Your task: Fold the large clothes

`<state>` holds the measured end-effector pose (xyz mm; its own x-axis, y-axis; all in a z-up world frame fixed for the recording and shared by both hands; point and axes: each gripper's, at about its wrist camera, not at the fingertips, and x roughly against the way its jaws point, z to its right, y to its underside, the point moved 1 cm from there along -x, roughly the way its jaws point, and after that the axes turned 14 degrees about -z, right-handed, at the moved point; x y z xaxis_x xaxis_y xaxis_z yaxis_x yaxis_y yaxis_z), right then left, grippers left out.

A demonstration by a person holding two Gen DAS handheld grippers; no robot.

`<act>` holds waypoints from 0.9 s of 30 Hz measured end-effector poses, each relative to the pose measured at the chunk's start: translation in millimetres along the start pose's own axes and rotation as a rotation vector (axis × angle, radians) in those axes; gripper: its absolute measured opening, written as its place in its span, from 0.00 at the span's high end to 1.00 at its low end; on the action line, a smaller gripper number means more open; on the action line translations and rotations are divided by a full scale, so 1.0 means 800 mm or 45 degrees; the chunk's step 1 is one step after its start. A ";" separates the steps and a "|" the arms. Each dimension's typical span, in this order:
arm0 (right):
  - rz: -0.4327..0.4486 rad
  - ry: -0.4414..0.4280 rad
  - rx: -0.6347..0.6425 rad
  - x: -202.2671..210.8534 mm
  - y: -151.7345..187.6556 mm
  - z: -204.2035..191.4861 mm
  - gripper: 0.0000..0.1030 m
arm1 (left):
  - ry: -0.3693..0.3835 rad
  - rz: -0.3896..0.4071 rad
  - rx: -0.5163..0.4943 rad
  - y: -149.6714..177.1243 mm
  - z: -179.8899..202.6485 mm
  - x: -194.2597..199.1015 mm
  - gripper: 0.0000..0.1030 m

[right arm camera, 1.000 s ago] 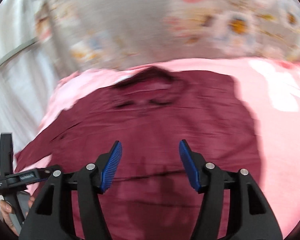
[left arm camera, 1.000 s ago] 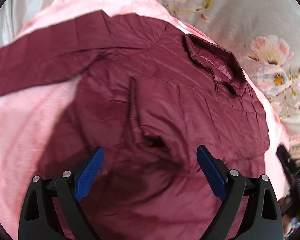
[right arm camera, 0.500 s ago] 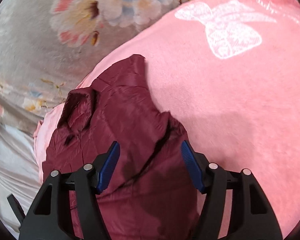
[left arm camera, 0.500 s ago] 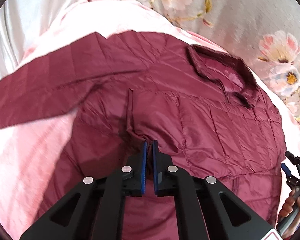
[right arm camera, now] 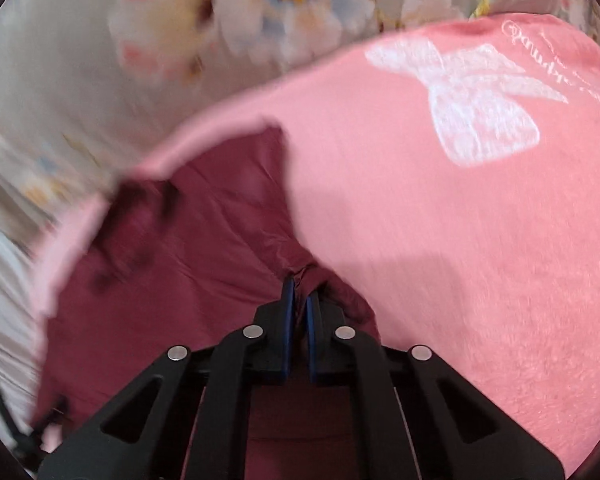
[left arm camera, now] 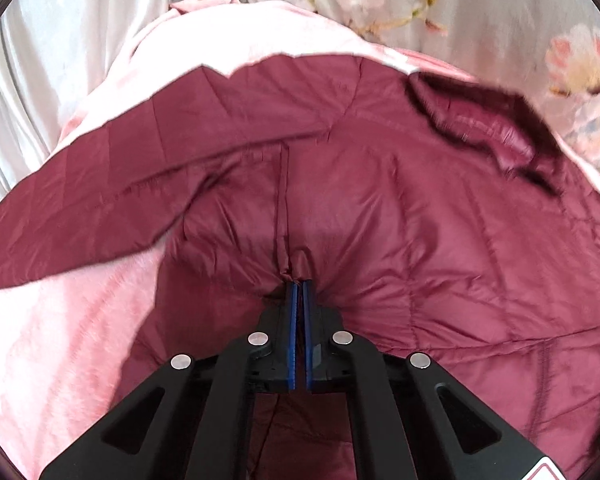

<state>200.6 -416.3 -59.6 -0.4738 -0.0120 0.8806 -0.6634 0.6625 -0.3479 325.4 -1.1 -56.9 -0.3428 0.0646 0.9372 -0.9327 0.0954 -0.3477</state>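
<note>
A maroon quilted jacket [left arm camera: 400, 208] lies spread on a pink fleece blanket [left arm camera: 60, 340]. Its collar [left arm camera: 492, 128] points to the far right and one sleeve [left arm camera: 120, 184] stretches out to the left. My left gripper [left arm camera: 299, 284] is shut on a pinch of the jacket's fabric near a vertical seam. In the right wrist view the jacket [right arm camera: 188, 264] fills the left half, blurred by motion. My right gripper [right arm camera: 300, 288] is shut on the jacket's right edge, where the fabric bunches between the blue pads.
The pink blanket [right arm camera: 460, 240] carries a white bow print [right arm camera: 476, 96] at the far right. A floral grey sheet [right arm camera: 180, 40] lies beyond the blanket, and it also shows in the left wrist view [left arm camera: 500, 8]. White cloth [left arm camera: 40, 80] lies at the far left.
My left gripper closed on the jacket and has pulled the fabric taut toward it. My right gripper swung to the jacket's right edge and went from open to shut on it.
</note>
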 end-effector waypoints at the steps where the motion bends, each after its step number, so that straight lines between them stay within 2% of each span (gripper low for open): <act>1: 0.011 0.006 0.013 -0.001 0.003 0.000 0.96 | -0.011 0.014 -0.005 0.002 0.001 0.000 0.98; 4: 0.028 0.060 0.048 0.003 0.004 -0.005 0.96 | -0.060 0.033 -0.024 0.004 0.006 0.000 0.97; 7: 0.036 0.107 0.076 0.016 0.011 -0.007 0.91 | -0.070 0.030 -0.010 0.006 -0.001 0.010 0.85; 9: 0.080 0.165 0.112 0.037 0.021 -0.011 0.81 | -0.073 0.026 0.011 0.007 -0.016 0.027 0.67; 10: 0.104 0.188 0.131 0.046 0.024 -0.014 0.78 | -0.098 0.050 0.018 0.008 -0.023 0.040 0.51; 11: 0.141 0.216 0.162 0.060 0.028 -0.021 0.78 | -0.124 0.082 0.019 0.009 -0.024 0.050 0.46; 14: 0.209 0.174 0.254 0.092 0.036 -0.056 0.78 | -0.215 0.217 -0.028 0.011 -0.017 0.098 0.44; 16: 0.212 0.136 0.347 0.100 0.043 -0.094 0.78 | -0.175 0.245 -0.075 0.009 0.006 0.119 0.40; 18: 0.167 0.069 0.433 0.091 0.056 -0.137 0.78 | -0.113 0.241 -0.146 0.006 0.040 0.125 0.38; 21: 0.106 0.032 0.499 0.065 0.074 -0.178 0.78 | -0.096 0.222 -0.232 0.005 0.085 0.111 0.37; 24: 0.091 0.089 0.580 0.033 0.094 -0.206 0.78 | -0.106 0.190 -0.260 0.005 0.115 0.078 0.37; 27: 0.070 0.135 0.584 0.007 0.101 -0.209 0.78 | -0.163 0.159 -0.256 0.008 0.126 0.044 0.37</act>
<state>241.1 -237.5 -28.6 -0.4694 0.1063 0.8765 -0.8377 0.2603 -0.4802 296.3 -98.1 -23.0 -0.4770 -0.0370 0.8781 -0.8458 0.2910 -0.4472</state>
